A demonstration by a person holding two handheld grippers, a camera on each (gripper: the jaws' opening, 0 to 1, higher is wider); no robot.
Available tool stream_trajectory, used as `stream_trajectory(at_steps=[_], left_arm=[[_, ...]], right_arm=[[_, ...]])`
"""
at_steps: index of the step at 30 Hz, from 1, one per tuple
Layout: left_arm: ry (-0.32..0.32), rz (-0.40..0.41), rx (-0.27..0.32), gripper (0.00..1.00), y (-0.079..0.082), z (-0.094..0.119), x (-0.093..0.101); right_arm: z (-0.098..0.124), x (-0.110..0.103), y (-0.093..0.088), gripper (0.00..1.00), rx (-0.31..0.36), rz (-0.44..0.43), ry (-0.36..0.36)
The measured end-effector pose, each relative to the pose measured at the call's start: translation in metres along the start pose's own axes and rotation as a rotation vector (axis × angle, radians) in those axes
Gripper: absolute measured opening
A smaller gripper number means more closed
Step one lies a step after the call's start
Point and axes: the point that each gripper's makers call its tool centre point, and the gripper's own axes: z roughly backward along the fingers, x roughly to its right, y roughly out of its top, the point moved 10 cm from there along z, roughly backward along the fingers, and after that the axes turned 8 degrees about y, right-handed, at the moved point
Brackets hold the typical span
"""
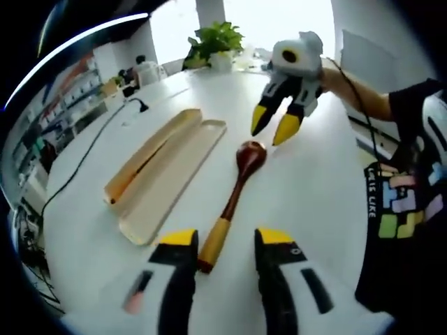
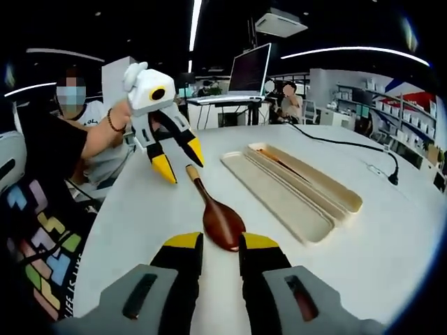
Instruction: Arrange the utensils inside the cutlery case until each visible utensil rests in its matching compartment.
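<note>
I'm holding both grippers over the white table (image 1: 307, 188), w/ the wooden spoon (image 1: 234, 195) lying between them, outside the cutlery case (image 1: 167, 178). My left gripper (image 1: 222, 246) is sitting at the handle end, jaws apart, the pale handle tip just between them but not pinched. My right gripper (image 2: 221, 246) is hovering at the bowl end (image 2: 222, 225), jaws apart too, nothing clamped. The case is lying open beside the spoon, close but not touching: two long shallow halves side by side, and the far half (image 2: 307, 174) seems to be carrying a thin dark utensil already (chopsticks prob., too slim to be sure).

Step in hand, as I'm reading it: grabbing the spoon to move it into the empty half. Doing it well means closing on the handle squarely across its width, not at the very tip, lifting level so the heavy bowl isn't swinging down, then lining the spoon up parallel w/ the tray before lowering.
</note>
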Motion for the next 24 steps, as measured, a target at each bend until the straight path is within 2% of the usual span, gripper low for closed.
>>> stream_trajectory(at_steps=[8,16,20,24], left_arm=[[-0.023,0.040,-0.028,0.29,-0.004,-0.004,-0.005],[-0.045,0.079,-0.029,0.26,-0.005,-0.006,-0.009],[-0.047,0.073,-0.022,0.24,-0.005,-0.007,-0.009],[-0.049,0.060,-0.014,0.17,-0.006,-0.008,-0.010]], right_arm=[[-0.005,-0.003,0.004,0.22,-0.012,0.036,0.000],[-0.011,-0.002,0.006,0.23,-0.040,0.064,0.000],[-0.012,-0.001,0.007,0.23,-0.046,0.071,-0.002],[-0.013,0.000,0.008,0.24,-0.052,0.074,-0.004]])
